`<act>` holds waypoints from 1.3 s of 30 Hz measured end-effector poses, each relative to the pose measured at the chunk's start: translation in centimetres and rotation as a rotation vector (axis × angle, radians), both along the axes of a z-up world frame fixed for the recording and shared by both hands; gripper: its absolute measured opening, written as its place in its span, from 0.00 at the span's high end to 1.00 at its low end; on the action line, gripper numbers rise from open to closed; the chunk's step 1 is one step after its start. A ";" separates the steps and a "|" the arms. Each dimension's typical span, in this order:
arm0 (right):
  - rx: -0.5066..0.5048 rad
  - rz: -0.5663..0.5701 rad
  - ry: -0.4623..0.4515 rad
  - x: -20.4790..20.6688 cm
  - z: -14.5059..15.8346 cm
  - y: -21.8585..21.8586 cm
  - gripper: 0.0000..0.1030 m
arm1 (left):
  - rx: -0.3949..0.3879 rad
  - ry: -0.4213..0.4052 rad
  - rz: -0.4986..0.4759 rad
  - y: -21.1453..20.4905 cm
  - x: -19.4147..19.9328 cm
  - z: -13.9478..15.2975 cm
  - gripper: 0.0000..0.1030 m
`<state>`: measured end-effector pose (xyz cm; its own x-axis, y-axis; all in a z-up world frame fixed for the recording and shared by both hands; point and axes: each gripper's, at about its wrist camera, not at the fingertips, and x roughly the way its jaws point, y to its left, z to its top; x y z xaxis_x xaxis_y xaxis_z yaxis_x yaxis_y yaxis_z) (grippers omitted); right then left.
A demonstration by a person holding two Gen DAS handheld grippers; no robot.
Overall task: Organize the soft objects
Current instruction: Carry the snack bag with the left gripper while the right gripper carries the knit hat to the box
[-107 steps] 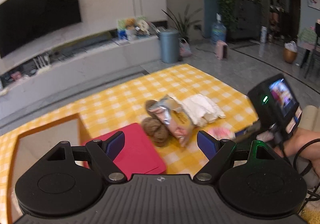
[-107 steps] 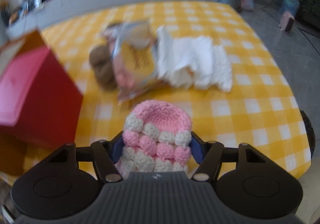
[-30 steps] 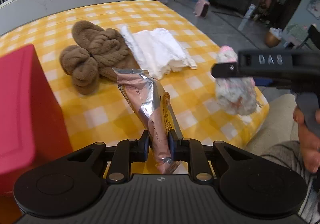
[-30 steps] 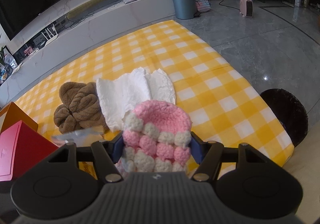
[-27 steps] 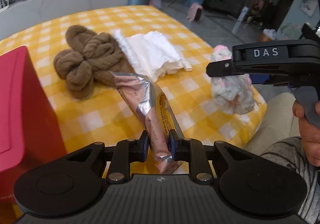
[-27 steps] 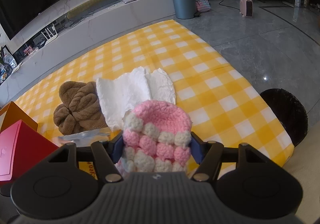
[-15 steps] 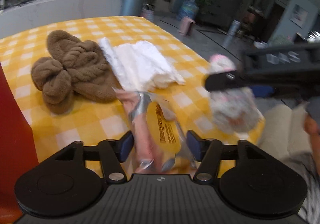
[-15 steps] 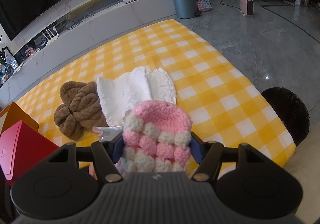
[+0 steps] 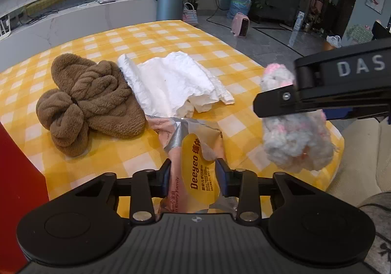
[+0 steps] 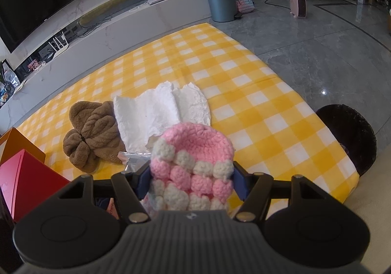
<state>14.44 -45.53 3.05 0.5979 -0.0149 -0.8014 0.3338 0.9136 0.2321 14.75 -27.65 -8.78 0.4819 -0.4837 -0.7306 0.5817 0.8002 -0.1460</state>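
My left gripper (image 9: 193,173) is shut on a pink and silver wipes packet (image 9: 195,166) with a yellow label, held just above the yellow checked cloth (image 9: 171,37). My right gripper (image 10: 191,180) is shut on a pink and white crocheted hat (image 10: 193,152) and holds it in the air; the hat (image 9: 293,137) hangs at the right in the left wrist view. A brown plush towel (image 9: 90,100) and a crumpled white cloth (image 9: 173,83) lie side by side on the table; both show in the right wrist view, towel (image 10: 92,137), cloth (image 10: 156,112).
A red box (image 10: 27,183) stands at the table's left edge, with an orange box (image 10: 14,144) behind it. A black round stool (image 10: 349,137) sits on the floor by the table's right edge. A grey bin (image 10: 220,0) and TV bench stand beyond.
My left jaws opened wider and reclosed across the flat face of the wipes packet, which has turned label-up. The right gripper has held still with the hat.
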 end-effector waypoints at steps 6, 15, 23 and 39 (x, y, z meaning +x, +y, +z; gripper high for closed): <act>-0.006 0.008 -0.016 -0.1 0.3 0.1 0.37 | -0.060 0.025 0.014 0.9 0.2 1.3 0.82; -0.018 0.005 -0.035 -0.4 0.7 0.1 0.37 | -0.059 0.054 -0.003 1.7 0.0 1.8 0.83; -0.015 0.013 -0.050 -0.4 1.0 0.3 0.37 | -0.100 0.011 -0.002 3.0 -0.1 4.1 0.83; 0.067 0.095 -0.188 -1.3 3.8 1.8 0.41 | -0.206 -0.129 0.025 7.8 -1.7 10.8 0.83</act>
